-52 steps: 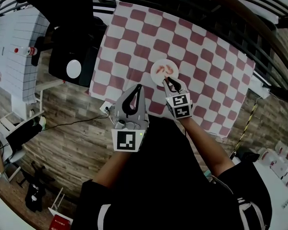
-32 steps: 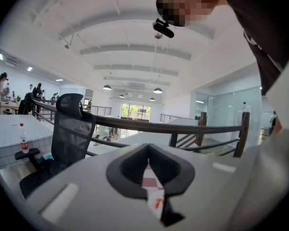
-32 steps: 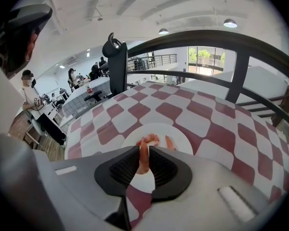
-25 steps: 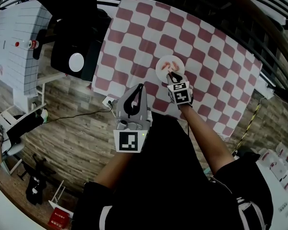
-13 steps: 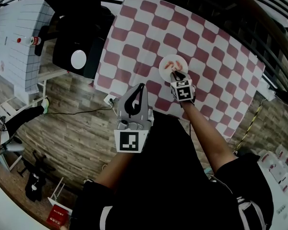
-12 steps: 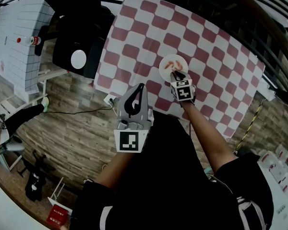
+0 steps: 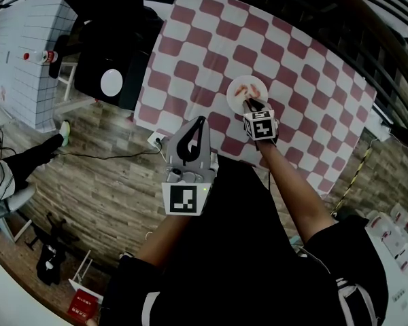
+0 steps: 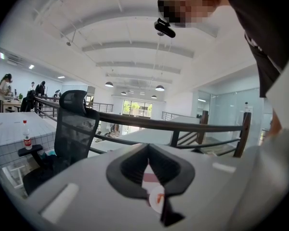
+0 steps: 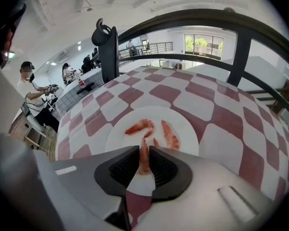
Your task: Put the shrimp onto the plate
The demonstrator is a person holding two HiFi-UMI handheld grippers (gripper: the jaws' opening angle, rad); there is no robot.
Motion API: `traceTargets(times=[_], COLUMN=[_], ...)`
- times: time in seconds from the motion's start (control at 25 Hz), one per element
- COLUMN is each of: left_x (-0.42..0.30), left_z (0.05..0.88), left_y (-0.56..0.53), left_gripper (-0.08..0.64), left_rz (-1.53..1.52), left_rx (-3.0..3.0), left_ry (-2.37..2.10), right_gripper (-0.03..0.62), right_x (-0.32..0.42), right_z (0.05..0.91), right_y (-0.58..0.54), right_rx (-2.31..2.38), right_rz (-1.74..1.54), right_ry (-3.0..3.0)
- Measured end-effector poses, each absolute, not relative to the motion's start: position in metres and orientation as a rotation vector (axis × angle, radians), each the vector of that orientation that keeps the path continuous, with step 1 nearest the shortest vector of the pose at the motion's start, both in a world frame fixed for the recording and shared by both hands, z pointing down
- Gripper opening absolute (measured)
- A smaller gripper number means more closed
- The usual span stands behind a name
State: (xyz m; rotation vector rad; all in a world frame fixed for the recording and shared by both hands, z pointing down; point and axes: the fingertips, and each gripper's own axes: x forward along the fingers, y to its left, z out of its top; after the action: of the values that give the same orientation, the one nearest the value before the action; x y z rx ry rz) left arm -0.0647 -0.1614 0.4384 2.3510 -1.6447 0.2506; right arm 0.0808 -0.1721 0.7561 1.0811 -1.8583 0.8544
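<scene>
Shrimp [image 9: 143, 160] was pinched in right tool [image 9: 143, 150] over plate [image 9: 188, 129]; two more shrimp [image 9: 169, 134] lay on plate; release remained. Left tool [image 8: 147, 153] closed, empty.

A curved orange shrimp [image 9: 143, 160] stands pinched in the right gripper [image 9: 144, 149], over the round white plate [image 9: 118, 139] bearing two more shrimps [image 9: 170, 134].

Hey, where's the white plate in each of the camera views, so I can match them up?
Head view: the plate sits right of centre on the table, just ahead of the right gripper.
Left gripper view: only a sliver of the plate shows, through the narrow gap low in the middle.
Right gripper view: the plate fills the centre, just beyond the jaws.
Shared landmark: the red-and-white checked cloth under it.
</scene>
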Motion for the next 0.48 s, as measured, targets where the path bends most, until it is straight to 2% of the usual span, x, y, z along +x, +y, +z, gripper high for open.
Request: traceTargets(times=[0.48], left_x=[-0.072], left_z=[0.4367], left_y=[-0.1559], left_gripper=[0.008], left_rz=[0.224], left_rx=[2.336], left_ry=[-1.646], right_gripper=[0.104], right_x=[0.0771], right_z=[0.7548], right_y=[-0.1692], right_rx=[1.101], right_rz=[0.953], right_ry=[-1.866])
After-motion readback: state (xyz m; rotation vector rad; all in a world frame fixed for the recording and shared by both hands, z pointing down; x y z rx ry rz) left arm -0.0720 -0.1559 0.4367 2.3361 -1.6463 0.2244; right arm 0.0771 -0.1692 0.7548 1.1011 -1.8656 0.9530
